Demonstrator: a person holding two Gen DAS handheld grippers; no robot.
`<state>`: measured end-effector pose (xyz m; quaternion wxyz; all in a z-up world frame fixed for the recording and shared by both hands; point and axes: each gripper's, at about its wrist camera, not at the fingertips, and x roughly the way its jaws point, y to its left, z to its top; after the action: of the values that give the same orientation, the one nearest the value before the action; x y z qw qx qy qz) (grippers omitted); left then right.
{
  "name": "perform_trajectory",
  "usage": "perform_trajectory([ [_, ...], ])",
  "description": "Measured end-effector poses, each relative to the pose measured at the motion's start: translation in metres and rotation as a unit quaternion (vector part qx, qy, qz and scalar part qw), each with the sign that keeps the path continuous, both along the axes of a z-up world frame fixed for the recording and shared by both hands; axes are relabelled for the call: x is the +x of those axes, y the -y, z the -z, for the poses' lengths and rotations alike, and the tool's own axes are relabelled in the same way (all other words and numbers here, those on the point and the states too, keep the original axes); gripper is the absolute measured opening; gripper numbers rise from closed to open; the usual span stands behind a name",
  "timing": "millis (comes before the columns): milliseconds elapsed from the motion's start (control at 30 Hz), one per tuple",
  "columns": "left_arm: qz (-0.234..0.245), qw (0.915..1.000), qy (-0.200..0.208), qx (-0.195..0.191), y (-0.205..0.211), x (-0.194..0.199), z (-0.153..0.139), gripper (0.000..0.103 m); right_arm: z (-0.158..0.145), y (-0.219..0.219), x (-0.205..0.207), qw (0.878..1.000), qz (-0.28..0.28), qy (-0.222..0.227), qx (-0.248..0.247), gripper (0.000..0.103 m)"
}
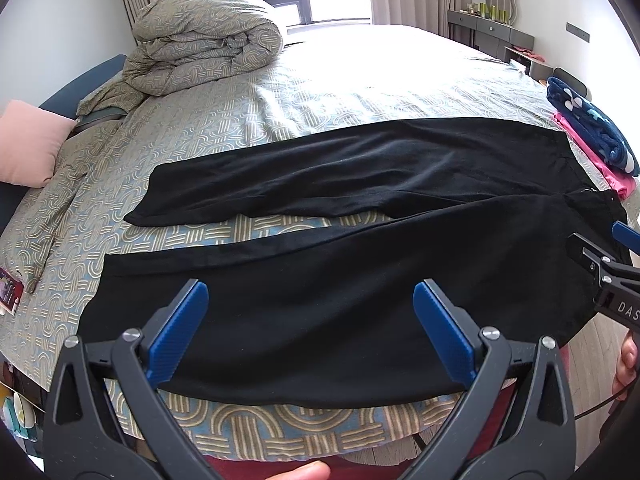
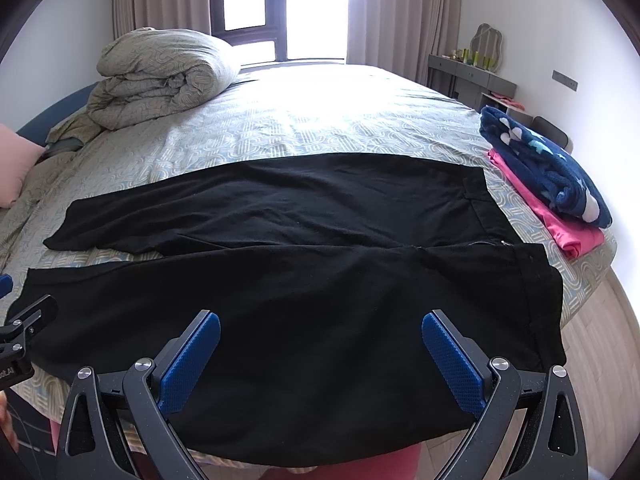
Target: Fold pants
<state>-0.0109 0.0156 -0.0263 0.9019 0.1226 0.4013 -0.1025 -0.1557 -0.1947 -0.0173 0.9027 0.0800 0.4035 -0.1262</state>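
Left wrist view shows my left gripper (image 1: 310, 330) spread wide at the bottom of the frame, holding nothing, above the black fabric pants (image 1: 360, 208) lying flat across the middle of the patterned bedspread (image 1: 240, 108), waistband at the right. Right wrist view shows my right gripper (image 2: 320, 360) equally wide and empty over the nearer leg. Folded navy and pink clothes (image 2: 548, 176) sit at the right edge.

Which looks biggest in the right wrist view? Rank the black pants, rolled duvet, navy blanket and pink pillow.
1. Black pants, though nearest the camera.
2. Rolled duvet.
3. Navy blanket.
4. Pink pillow, cut off by the frame edge, so its rank is unsure.
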Motion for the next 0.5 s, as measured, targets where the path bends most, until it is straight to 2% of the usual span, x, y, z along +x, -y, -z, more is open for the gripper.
perform_trajectory([
  [500,0.005,1.0000,0.001,0.004,0.0023,-0.0025,0.0008,0.102,0.0015,0.0015,-0.0013,1.000,-0.001,-0.001,0.002,0.103],
])
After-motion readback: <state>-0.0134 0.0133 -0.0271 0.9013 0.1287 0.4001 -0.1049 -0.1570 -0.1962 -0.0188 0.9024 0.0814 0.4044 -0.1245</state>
